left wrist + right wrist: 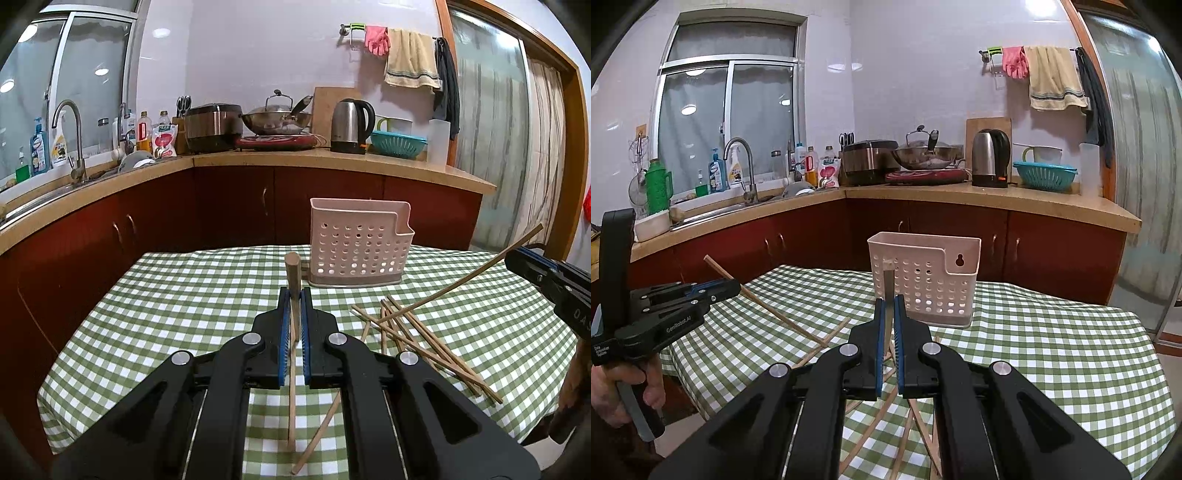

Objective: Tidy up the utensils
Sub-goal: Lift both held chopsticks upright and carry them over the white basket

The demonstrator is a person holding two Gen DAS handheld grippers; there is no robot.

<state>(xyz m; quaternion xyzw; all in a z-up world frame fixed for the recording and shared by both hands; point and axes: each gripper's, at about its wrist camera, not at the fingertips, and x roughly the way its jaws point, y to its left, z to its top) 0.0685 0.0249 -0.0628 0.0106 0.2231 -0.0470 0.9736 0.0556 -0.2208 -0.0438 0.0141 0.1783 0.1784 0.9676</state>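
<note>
Gripping one chopstick each, both grippers hang over the green checked tablecloth [166,295]. The left gripper [294,295] has its jaws clenched on a chopstick [293,273] that runs through them, its blunt top poking out ahead of the fingertips and its thin end trailing back toward the cloth; in the right wrist view the same gripper [733,286] appears at the left, with the stick slanting down to the table. The right gripper [889,304] is clamped on another chopstick [888,291], which rises in front of the holder. From the left wrist view that gripper [517,258] sits at the right edge, its stick [461,280] angled down-left to the pile.

The loose chopsticks [417,339] lie crossed and scattered on the cloth, right of the left gripper, with one more [321,424] lying beneath it. The pink perforated utensil holder [358,243] stands upright near the table's far edge, beyond the pile. Behind the table runs a kitchen counter [332,158] carrying a kettle [351,125] and a wok [277,118].
</note>
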